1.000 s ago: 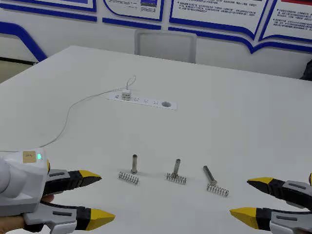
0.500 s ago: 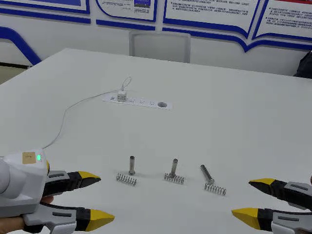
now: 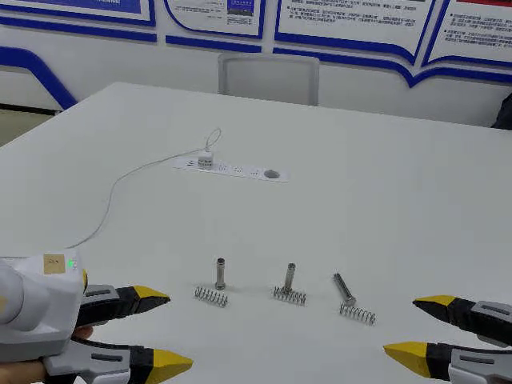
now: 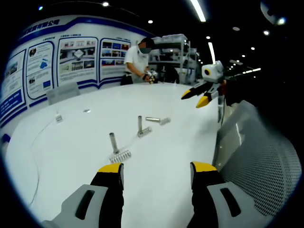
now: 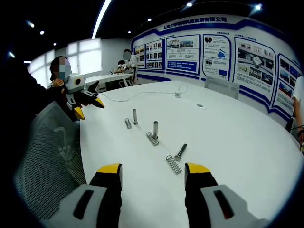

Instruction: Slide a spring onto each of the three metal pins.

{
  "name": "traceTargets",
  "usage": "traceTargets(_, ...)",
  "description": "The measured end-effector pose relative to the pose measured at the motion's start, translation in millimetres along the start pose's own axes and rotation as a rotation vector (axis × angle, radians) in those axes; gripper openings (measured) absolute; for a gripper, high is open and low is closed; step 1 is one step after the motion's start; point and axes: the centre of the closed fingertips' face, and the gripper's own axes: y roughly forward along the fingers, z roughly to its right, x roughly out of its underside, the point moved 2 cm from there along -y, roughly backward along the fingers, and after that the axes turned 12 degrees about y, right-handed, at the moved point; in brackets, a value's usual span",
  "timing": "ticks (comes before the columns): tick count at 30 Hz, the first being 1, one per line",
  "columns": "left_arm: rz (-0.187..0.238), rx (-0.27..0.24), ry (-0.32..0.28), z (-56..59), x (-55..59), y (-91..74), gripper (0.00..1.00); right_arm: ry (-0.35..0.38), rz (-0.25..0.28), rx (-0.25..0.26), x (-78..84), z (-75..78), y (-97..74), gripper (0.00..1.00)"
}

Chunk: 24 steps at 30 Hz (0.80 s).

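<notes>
Plainly the left spring (image 3: 211, 297) lies flat on the tabletop (image 3: 400, 200), just beside the foot of the upright left pin (image 3: 220, 272), its long axis running side to side toward the left gripper (image 3: 178, 331), which is nearer than the right gripper (image 3: 400, 326). Both sets of fingers (image 3: 152, 294) stand spread, holding nothing.

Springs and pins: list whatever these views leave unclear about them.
1. Head view: whether the left spring touches the left pin; too small.
2. Left gripper view: the right spring by the lying pin; blurred, too small.
3. Head view: the right tongs behind their tips; cut off by the right edge.
</notes>
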Motion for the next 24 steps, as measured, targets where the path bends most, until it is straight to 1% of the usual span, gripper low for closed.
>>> traceTargets(3, 0.004, -0.01, -0.002, -1.9, -2.7, -0.8, 0.58, 0.003, 0.001, 0.005, -5.7, 5.3, 1.9, 0.53)
traceTargets(7, 0.008, -0.017, -0.006, -1.7, -4.4, -0.2, 0.57, 0.005, 0.004, 0.013, -11.2, 10.4, 6.4, 0.52)
traceTargets(10, 0.004, -0.017, -0.01, 0.1, -2.0, 2.0, 0.57, 0.002, -0.007, 0.03, -15.0, 16.4, 13.3, 0.49)
traceTargets(12, 0.003, -0.017, -0.012, 1.9, -1.3, 4.0, 0.56, 0.003, -0.013, 0.039, -20.4, 19.8, 18.5, 0.47)
traceTargets(16, 0.002, -0.014, -0.012, 2.9, -2.1, 4.7, 0.56, 0.007, -0.019, 0.048, -32.4, 26.9, 29.4, 0.45)
traceTargets(22, 0.009, -0.028, -0.01, 0.9, -5.1, 3.1, 0.55, -0.014, -0.048, 0.063, -45.9, 32.9, 47.2, 0.41)
traceTargets(24, 0.01, -0.026, -0.008, 2.4, -5.3, 4.3, 0.55, -0.014, -0.063, 0.074, -48.5, 38.8, 54.9, 0.4)
